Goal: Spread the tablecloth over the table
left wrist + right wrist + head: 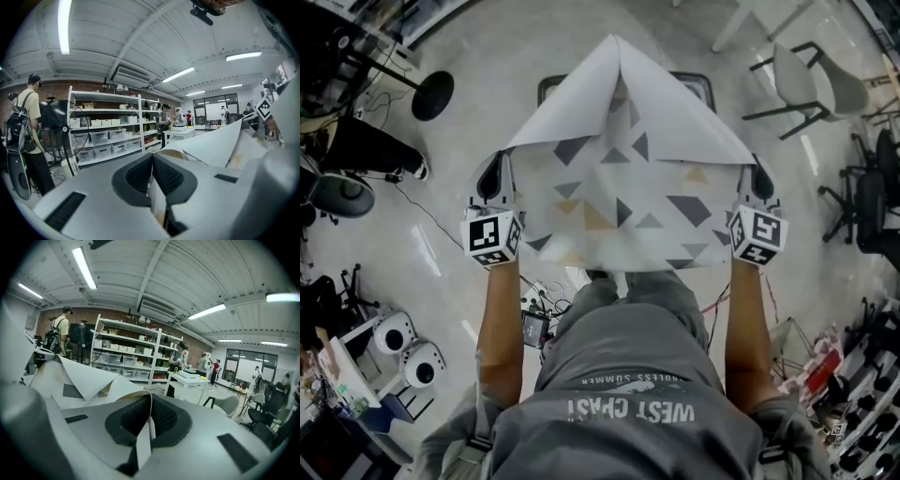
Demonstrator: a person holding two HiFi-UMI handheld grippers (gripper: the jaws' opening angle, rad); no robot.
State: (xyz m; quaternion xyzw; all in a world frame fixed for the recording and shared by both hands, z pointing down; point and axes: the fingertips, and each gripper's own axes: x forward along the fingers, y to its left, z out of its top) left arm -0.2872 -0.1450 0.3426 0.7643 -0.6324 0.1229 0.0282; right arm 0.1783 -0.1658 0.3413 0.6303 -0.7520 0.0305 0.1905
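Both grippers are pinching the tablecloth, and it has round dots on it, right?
Not dots: the head view shows the tablecloth printed with triangles. The left gripper and right gripper are both pinching it.

The white tablecloth [623,202], printed with grey and tan triangles, stretches taut, far part folded back.

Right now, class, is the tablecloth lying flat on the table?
No, the tablecloth is held up, folded, by the left gripper and right gripper.

A workshop-like lab: metal shelving [105,110] of storage bins [101,137], strip lights [84,267], brick wall [108,315], floor cables [427,214].
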